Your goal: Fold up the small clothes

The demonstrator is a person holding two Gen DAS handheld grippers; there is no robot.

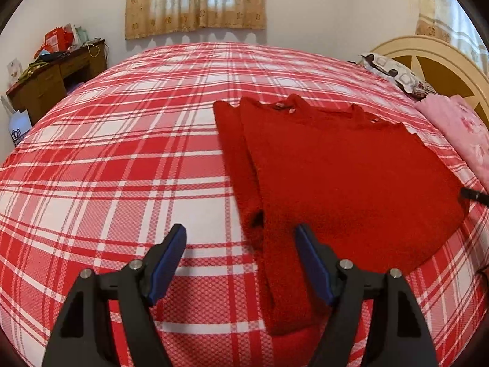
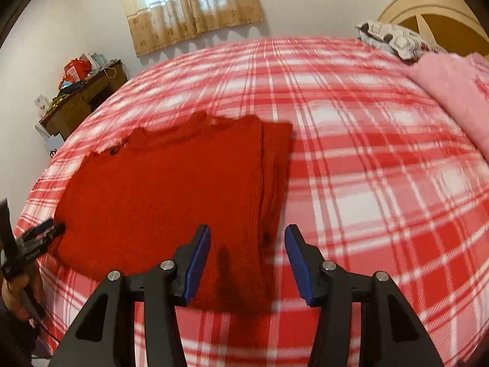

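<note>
A red knit sweater (image 1: 336,177) lies flat on the red-and-white plaid bedspread (image 1: 122,153), neck toward the far wall, with a sleeve laid along each side. My left gripper (image 1: 240,229) hovers open over the sweater's near left edge, its blue pads to either side of the left sleeve's cuff and not touching it. In the right wrist view the sweater (image 2: 168,189) fills the left middle. My right gripper (image 2: 247,229) is open above its near right edge and folded sleeve. The left gripper (image 2: 55,227) also shows at the sweater's left corner, held by a hand (image 2: 18,293).
A pink blanket (image 1: 458,134) and a patterned pillow (image 1: 397,73) lie by the cream headboard (image 1: 428,58) on the right. A cluttered wooden desk (image 1: 52,76) stands by the far left wall under a curtained window (image 1: 195,0). Bare bedspread stretches left of the sweater.
</note>
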